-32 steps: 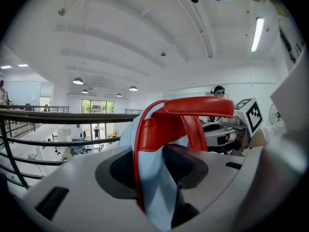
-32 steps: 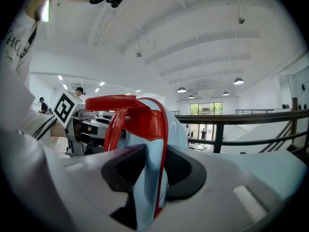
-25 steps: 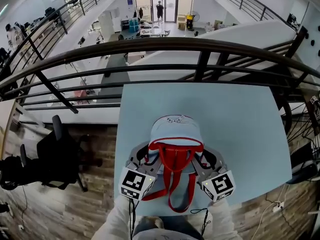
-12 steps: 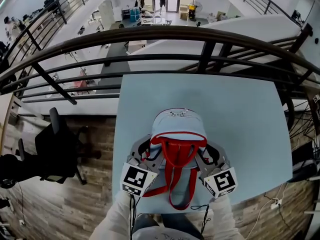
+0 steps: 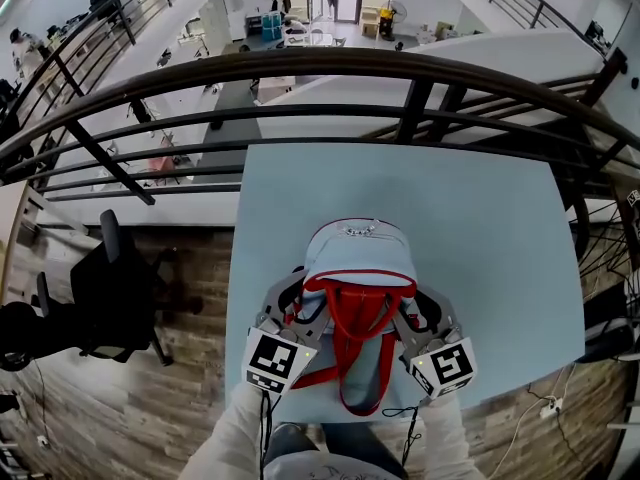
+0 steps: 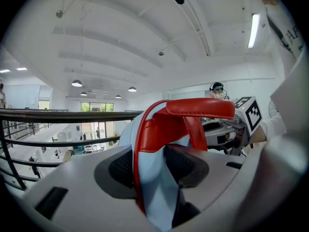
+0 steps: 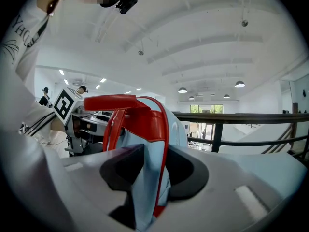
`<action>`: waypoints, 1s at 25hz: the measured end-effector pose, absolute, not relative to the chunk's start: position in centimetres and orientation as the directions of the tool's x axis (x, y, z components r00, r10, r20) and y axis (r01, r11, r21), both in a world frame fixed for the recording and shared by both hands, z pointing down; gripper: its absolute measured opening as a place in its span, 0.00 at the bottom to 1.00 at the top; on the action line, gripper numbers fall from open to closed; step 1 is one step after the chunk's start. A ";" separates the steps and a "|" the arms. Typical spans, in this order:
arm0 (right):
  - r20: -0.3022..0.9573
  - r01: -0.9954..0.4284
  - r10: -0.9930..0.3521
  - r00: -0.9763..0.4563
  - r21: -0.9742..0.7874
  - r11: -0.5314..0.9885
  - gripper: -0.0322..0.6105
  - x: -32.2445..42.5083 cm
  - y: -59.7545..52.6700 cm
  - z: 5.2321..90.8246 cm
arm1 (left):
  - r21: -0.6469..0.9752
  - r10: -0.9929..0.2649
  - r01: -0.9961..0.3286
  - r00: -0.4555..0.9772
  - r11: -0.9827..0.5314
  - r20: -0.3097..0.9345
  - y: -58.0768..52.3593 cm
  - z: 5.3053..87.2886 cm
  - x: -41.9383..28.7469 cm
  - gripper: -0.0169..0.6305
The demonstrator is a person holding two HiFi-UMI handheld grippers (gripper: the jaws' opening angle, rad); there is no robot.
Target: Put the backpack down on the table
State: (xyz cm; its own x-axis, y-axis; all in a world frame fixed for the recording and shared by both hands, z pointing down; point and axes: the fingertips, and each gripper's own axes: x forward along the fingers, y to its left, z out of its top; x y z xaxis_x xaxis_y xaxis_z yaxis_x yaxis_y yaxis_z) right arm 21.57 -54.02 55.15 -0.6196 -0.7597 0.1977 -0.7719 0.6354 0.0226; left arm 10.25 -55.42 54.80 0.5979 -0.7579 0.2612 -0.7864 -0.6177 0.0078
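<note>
A light-blue backpack with red straps and a red handle stands on the pale blue table, near its front edge. My left gripper is at its left side and my right gripper at its right. In the left gripper view a red-edged blue shoulder strap runs between the pads of the left gripper, whose jaws are opening. In the right gripper view the other strap passes between the pads of the right gripper, whose jaws are also opening. The pads stand apart and do not pinch either strap.
A dark metal railing runs behind the table's far edge, with an open lower floor beyond it. A black office chair stands on the wooden floor at the left. Cables hang off the table's right side.
The backpack and both grippers keep their places. Only the head view has shifted slightly.
</note>
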 end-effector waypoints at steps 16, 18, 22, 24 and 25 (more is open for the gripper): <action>0.229 -0.796 -0.777 -0.587 0.014 0.605 0.30 22.5 -49.5 56.1 | -0.041 -0.751 -0.778 0.588 -0.626 0.299 -50.7 55.3 11.0 0.32; 0.228 -0.803 -0.783 -0.579 0.008 0.596 0.30 22.7 -49.3 56.2 | -0.046 -0.752 -0.778 0.589 -0.627 0.296 -50.4 55.4 11.1 0.32; 0.240 -0.813 -0.790 -0.564 0.007 0.582 0.31 22.7 -49.0 56.3 | -0.052 -0.762 -0.786 0.577 -0.616 0.293 -50.1 55.3 10.9 0.32; 0.242 -0.823 -0.800 -0.549 0.010 0.567 0.33 22.8 -48.9 56.1 | -0.054 -0.773 -0.798 0.561 -0.600 0.297 -50.0 55.2 10.8 0.34; 0.237 -0.830 -0.808 -0.539 0.014 0.558 0.33 22.9 -48.8 55.8 | -0.052 -0.779 -0.805 0.552 -0.591 0.297 -49.8 55.2 10.7 0.34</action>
